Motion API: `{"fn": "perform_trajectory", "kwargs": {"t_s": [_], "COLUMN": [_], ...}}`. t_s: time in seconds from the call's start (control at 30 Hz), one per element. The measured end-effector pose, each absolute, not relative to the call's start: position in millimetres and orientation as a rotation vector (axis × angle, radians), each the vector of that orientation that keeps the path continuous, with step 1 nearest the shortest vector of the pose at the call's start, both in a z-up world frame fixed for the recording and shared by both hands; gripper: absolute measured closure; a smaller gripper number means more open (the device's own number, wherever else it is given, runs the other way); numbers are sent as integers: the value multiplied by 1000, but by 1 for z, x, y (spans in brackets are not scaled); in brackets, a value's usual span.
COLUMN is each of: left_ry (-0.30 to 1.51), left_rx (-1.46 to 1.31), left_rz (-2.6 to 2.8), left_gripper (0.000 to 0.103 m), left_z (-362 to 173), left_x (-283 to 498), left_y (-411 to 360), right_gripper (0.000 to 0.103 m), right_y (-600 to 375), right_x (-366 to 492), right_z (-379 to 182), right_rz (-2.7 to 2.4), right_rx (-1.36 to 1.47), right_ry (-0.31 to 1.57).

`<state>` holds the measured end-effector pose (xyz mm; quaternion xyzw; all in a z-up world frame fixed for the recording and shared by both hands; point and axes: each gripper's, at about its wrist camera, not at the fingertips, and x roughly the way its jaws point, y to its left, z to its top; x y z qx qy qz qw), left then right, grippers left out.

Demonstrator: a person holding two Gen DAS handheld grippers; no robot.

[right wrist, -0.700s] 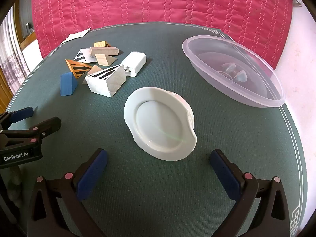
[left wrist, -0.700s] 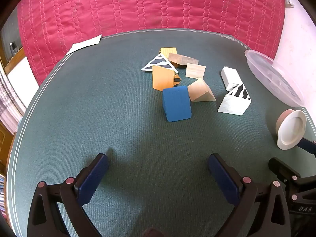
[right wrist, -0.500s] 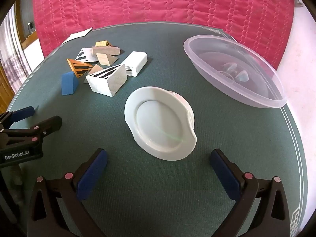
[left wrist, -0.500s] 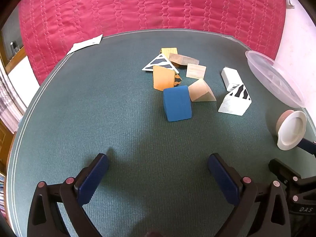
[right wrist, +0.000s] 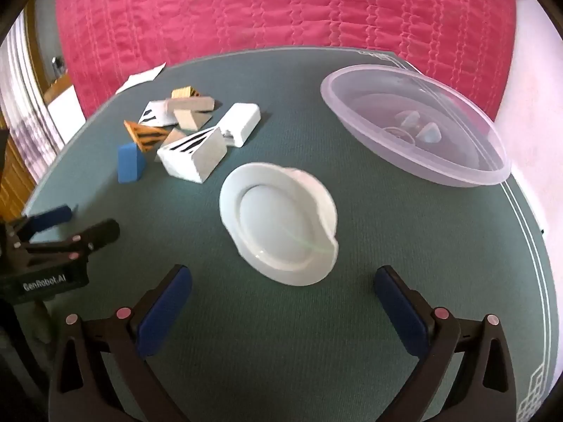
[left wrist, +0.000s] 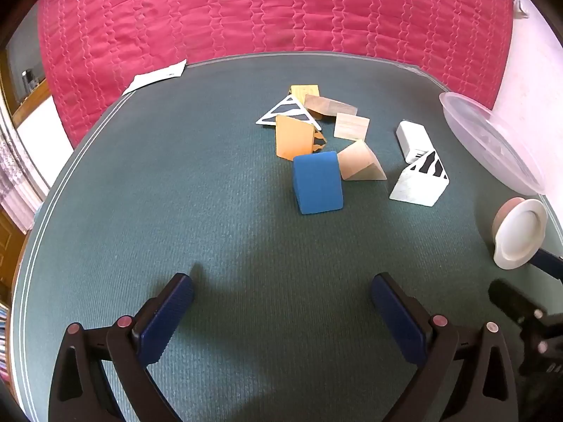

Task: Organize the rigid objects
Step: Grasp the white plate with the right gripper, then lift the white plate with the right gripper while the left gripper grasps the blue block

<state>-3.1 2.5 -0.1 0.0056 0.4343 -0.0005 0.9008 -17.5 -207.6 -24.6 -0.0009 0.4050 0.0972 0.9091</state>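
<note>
both the left tongs (left wrist: 281, 302) and right tongs (right wrist: 283, 297) are held wide apart and empty above the table (left wrist: 176, 211), with the blocks (left wrist: 318, 183) clustered beyond, near the plate (right wrist: 279, 225) and bowl (right wrist: 415, 123).

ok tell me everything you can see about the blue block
The blue block is a solid matte wedge, plain blue with rounded edges. It stands on the green table nearest the left gripper, at the near edge of the block cluster. Its far corner meets or overlaps the plain wooden wedge; no gripper touches it.
</note>
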Motion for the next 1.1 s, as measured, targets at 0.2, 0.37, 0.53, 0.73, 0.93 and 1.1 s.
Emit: {"fn": "perform_trajectory", "kwargs": {"t_s": [0.2, 0.37, 0.53, 0.73, 0.93, 1.1], "left_ry": [899, 908, 914, 931, 918, 890], "left_rx": [11, 15, 13, -14, -36, -21], "left_rz": [0, -3, 0, 16, 35, 36], "left_gripper": [0, 0, 0, 0, 1, 4], "left_z": [0, 0, 0, 3, 11, 18], "left_x": [-4, -2, 0, 8, 22, 31], "left_y": [1, 0, 1, 4, 7, 3], "right_gripper": [11, 28, 50, 74, 77, 77], "right_y": [-207, -201, -203, -213, -220, -221], "right_x": [-11, -4, 0, -1, -2, -4], "right_z": [-15, -9, -19, -19, -18, -16], "right_rz": [197, 180, 190, 173, 200, 227], "right_rx": [8, -27, -29, -4, 39, 59], "right_ry": [788, 763, 788, 774, 767, 755]}}
